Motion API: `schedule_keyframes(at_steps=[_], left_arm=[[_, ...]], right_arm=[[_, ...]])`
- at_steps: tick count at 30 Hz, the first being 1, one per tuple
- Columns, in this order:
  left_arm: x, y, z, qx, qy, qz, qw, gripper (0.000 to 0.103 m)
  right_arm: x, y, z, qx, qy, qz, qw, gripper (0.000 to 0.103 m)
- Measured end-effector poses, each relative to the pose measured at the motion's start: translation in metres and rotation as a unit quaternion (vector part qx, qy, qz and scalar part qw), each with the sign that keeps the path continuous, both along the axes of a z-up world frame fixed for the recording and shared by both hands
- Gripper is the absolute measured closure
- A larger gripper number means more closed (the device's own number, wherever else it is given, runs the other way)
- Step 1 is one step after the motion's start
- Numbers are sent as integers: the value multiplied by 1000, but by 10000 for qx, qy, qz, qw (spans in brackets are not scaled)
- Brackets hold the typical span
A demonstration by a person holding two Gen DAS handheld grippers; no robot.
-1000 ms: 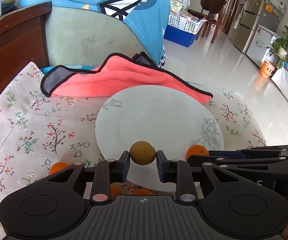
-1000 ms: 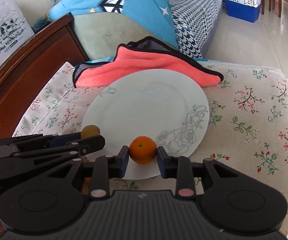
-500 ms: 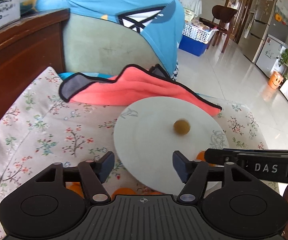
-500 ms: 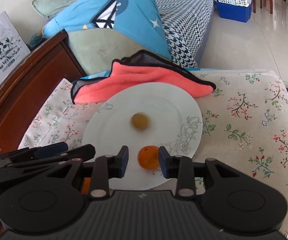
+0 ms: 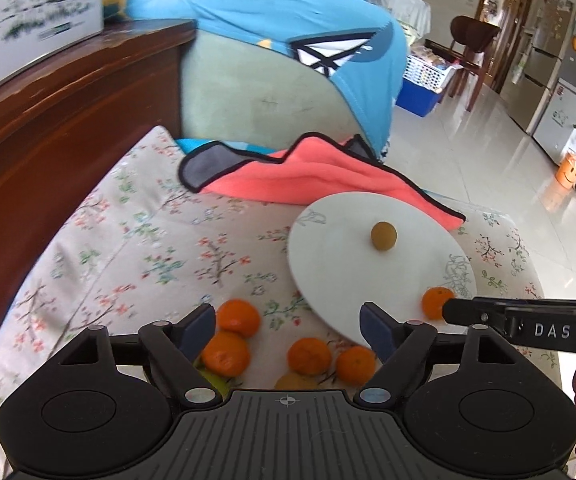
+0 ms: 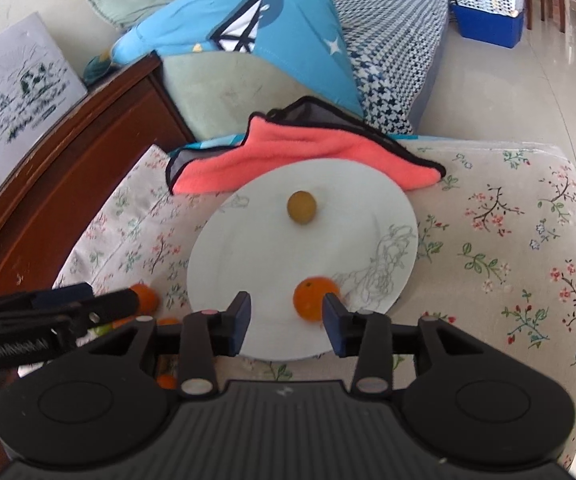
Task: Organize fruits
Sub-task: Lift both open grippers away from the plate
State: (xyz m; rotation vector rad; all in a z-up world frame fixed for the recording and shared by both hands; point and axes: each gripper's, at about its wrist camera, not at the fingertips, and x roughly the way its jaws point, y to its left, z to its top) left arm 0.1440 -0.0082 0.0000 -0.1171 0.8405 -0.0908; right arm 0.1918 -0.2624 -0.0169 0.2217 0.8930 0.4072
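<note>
A wide cushion with a cream floral cover is lying beside a dark brown wooden frame and is carrying everything. Behind it, a bright blue fabric with a white triangle pattern is draping over a pale green cushion.

A coral pink fleece cloth with black edging is lying crumpled at the far side of the floral cover, and its near edge is touching the round white plate with a grey line drawing. The plate is sitting in the middle of the cover.

The left gripper is hanging over the near left part of the cover with its jaws spread wide and holding nothing. The right gripper is hanging over the near rim of the plate; its jaws are also parted, with nothing clamped between them.

A group of small orange mandarins is lying on the floral cover, just beside the near left edge of the plate and under the left gripper. One more orange mandarin is resting on the near part of the plate, close against the right finger of the right gripper. A small olive-brown round fruit is resting on the far part of the plate, well apart from the mandarin.
</note>
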Motion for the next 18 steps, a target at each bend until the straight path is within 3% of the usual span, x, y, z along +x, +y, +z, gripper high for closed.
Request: schedule_keyframes(at_steps=[9,18], left_arm=[[-30,19,-8,-42,208,58,9998,19],[-66,11,-29,12,524,-413,9978,19]], right_arm=[[-23,11,-3,-49,61,383,9992,61],[-42,21,-8,-140,59,884,9960,61]])
